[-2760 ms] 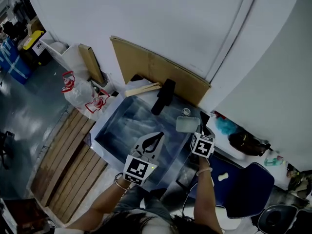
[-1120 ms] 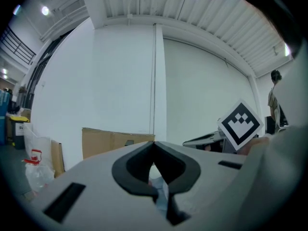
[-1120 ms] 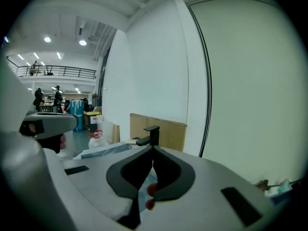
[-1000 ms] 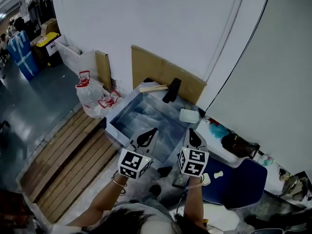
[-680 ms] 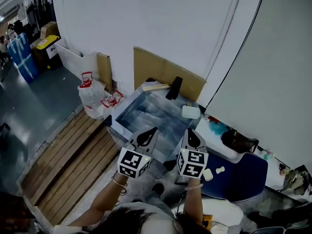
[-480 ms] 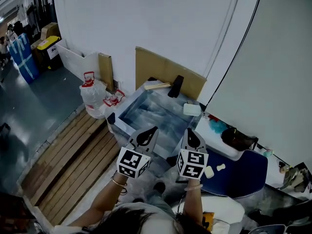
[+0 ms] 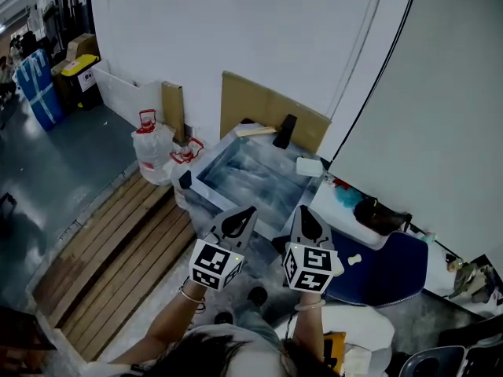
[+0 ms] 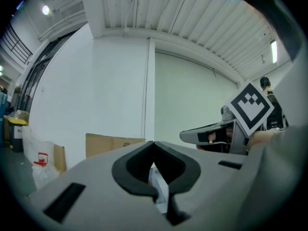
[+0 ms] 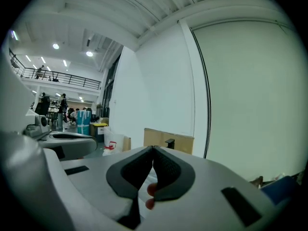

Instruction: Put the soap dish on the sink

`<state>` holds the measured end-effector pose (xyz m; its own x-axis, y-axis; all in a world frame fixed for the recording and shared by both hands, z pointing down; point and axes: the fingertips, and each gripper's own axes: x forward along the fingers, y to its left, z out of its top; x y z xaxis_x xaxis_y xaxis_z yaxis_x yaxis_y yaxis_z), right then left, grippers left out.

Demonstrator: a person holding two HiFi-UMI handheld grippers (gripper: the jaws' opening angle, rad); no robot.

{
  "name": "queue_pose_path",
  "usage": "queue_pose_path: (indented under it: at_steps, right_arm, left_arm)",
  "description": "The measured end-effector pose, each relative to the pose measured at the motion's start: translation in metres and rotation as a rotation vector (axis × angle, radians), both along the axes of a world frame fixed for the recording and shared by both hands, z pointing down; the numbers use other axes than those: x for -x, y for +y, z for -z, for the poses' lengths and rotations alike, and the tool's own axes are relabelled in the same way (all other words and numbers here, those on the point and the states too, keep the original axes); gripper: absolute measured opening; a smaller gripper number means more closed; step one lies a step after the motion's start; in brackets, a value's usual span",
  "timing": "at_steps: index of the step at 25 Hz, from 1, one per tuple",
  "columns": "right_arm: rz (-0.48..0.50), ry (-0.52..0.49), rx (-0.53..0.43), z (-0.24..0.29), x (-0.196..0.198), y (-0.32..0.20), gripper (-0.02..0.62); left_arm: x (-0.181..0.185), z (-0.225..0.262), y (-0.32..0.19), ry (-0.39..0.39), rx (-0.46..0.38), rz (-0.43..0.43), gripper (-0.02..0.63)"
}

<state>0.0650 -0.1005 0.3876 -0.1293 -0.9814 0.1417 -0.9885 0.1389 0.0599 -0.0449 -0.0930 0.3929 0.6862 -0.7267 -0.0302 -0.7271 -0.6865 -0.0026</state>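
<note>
A pale rectangular soap dish [image 7: 309, 166] rests on the right rim of the steel sink [image 7: 206, 185], near the black faucet [image 7: 284, 130]. Both grippers are held up close to the person, well short of the sink. My left gripper [image 7: 251, 210] is shut with its tips touching and nothing between them; in its own view the jaws meet at the left gripper's tip [image 8: 153, 143]. My right gripper [image 7: 300, 209] is shut and empty too, seen again in the right gripper view [image 9: 153, 148]. The dish does not show in either gripper view.
A cardboard sheet [image 7: 267, 108] leans on the white wall behind the sink. Plastic bags with red print [image 7: 153, 144] sit at the sink's left, above a wooden pallet [image 7: 118, 265]. A white tray with a dark bag [image 7: 377, 238] and a blue seat [image 7: 389, 273] lie to the right.
The right gripper, close to the soap dish 2.8 s ago, has drawn back beside the left one. The dish stays on the sink rim. The head view has pulled away from the sink.
</note>
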Motion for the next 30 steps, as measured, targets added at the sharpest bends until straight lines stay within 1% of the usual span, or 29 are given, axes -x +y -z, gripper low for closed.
queue_pose_path:
  at_steps: [8, 16, 24, 30]
  right_arm:
    - [-0.001, 0.003, -0.007, 0.004, 0.016, 0.035, 0.026]
    - [-0.008, -0.001, -0.003, 0.005, 0.032, 0.055, 0.026]
    - [-0.01, 0.002, -0.009, 0.009, 0.043, 0.058, 0.026]
    - [0.013, 0.011, -0.014, 0.012, 0.061, 0.057, 0.026]
  left_arm:
    - [0.012, 0.008, 0.034, 0.016, -0.007, -0.012, 0.009]
    - [0.027, 0.01, 0.053, 0.031, 0.0, -0.025, 0.009]
    - [0.037, 0.014, 0.058, 0.039, -0.011, -0.026, 0.009]
    - [0.048, 0.02, 0.059, 0.047, -0.023, -0.02, 0.009]
